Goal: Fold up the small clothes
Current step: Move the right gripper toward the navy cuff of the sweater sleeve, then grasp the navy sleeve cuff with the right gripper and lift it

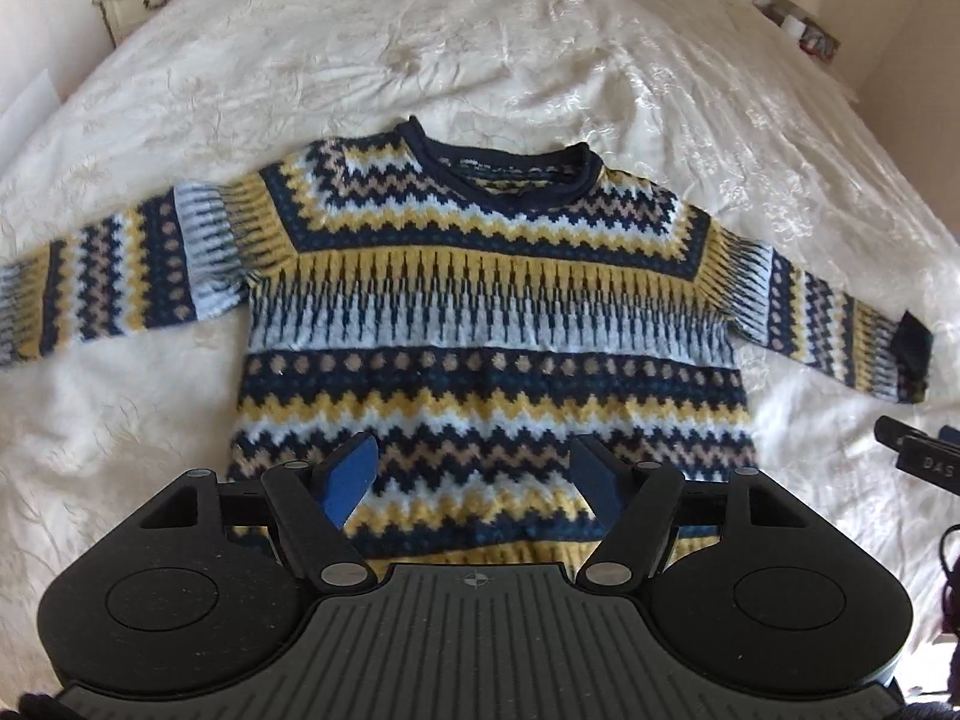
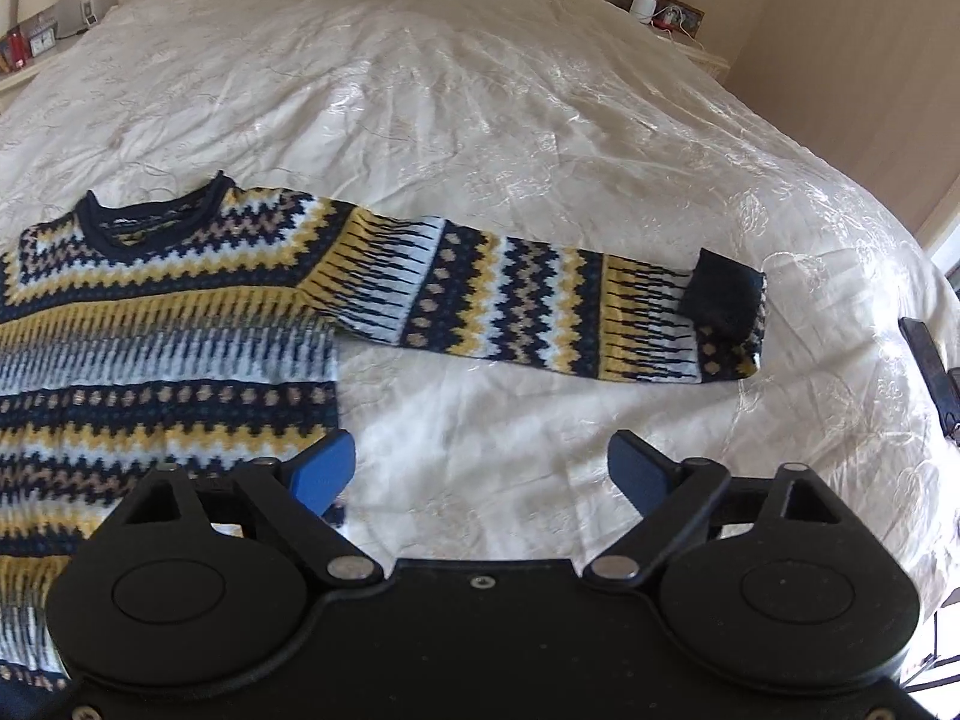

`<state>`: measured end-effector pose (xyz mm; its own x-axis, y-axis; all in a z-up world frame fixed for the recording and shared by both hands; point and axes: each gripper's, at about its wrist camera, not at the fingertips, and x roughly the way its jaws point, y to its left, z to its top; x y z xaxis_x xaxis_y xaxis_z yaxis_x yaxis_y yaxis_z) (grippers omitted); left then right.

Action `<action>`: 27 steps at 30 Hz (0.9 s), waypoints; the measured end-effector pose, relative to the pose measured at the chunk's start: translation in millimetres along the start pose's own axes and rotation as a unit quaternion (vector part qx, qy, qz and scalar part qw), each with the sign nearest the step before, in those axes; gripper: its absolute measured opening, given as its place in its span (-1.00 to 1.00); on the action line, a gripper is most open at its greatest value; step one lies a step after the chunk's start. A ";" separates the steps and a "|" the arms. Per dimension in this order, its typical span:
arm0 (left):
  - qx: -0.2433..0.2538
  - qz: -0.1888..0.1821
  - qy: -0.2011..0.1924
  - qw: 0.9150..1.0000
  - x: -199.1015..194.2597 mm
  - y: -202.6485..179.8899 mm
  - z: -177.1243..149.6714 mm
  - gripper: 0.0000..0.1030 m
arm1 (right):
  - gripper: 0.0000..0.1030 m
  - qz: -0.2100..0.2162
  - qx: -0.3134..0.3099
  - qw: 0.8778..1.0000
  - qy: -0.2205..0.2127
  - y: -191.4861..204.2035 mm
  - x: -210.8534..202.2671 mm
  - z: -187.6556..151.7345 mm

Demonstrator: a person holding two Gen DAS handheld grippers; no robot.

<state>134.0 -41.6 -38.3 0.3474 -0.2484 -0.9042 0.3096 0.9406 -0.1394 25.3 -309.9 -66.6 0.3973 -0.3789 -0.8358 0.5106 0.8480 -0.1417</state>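
Sweater (image 1: 486,324) was laid flat, front up, on the bed (image 1: 480,48), both sleeves spread out sideways. Nothing folded yet. Left gripper (image 1: 480,480) was held spread over the hem, nothing pinched. Right gripper (image 2: 480,468) was spread too, over bare cover beside the body's right edge, empty.

Judged step: first sleeve fold. Cuff (image 2: 723,294) should be pinched through both layers and carried across the chest, low, so the knit isn't dragged.

Whole garment was seen only in the left view; turned-back cuff was shown clearly only in the right.
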 end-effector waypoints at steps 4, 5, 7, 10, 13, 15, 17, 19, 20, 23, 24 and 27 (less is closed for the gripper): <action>-0.022 0.035 -0.004 0.999 -1.7 -13.6 -2.5 0.35 | 0.56 -0.026 -0.008 1.000 0.002 -33.0 31.7 13.9; -0.025 0.043 -0.007 0.999 -3.1 -16.4 -3.2 0.35 | 0.41 -0.031 -0.014 0.999 0.000 -41.0 40.3 17.8; -0.037 0.052 -0.005 0.998 -3.4 -20.5 -2.7 0.35 | 0.31 -0.048 -0.022 0.999 -0.005 -57.2 57.6 24.4; -0.053 0.061 0.008 0.997 0.5 -28.4 -3.1 0.34 | 0.26 -0.079 -0.028 0.996 -0.011 -82.3 81.2 32.8; -0.061 0.078 0.010 0.995 4.0 -38.9 -6.3 0.31 | 0.21 -0.091 -0.035 0.995 -0.017 -101.7 102.5 37.8; -0.067 0.085 0.011 0.994 5.2 -45.5 -7.4 0.31 | 0.21 -0.095 -0.044 0.994 -0.024 -111.5 114.2 39.6; -0.068 0.091 0.013 0.993 6.3 -54.2 -8.7 0.30 | 0.21 -0.098 -0.059 0.993 -0.032 -118.3 126.8 39.8; -0.065 0.098 0.013 0.993 6.3 -61.1 -9.4 0.30 | 0.21 -0.099 -0.072 0.992 -0.033 -122.4 138.9 39.1; -0.063 0.101 0.013 0.993 6.5 -64.6 -9.8 0.30 | 0.21 -0.099 -0.077 0.992 -0.033 -125.0 145.5 38.7; -0.063 0.108 0.020 0.992 8.8 -70.4 -10.0 0.30 | 0.20 -0.106 -0.094 0.990 -0.029 -128.4 162.3 35.5; -0.064 0.110 0.022 0.992 9.3 -71.0 -10.2 0.30 | 0.20 -0.109 -0.101 0.989 -0.027 -128.8 167.0 34.2; -0.067 0.112 0.027 0.991 11.1 -72.8 -11.8 0.30 | 0.06 -0.121 -0.123 0.985 -0.024 -131.2 177.6 29.9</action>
<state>104.8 -110.1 -43.0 0.3457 -0.0211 -0.9381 0.1087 0.9939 0.0177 51.6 -499.5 -180.7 0.3245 -0.5930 -0.7369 0.3970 0.7925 -0.4630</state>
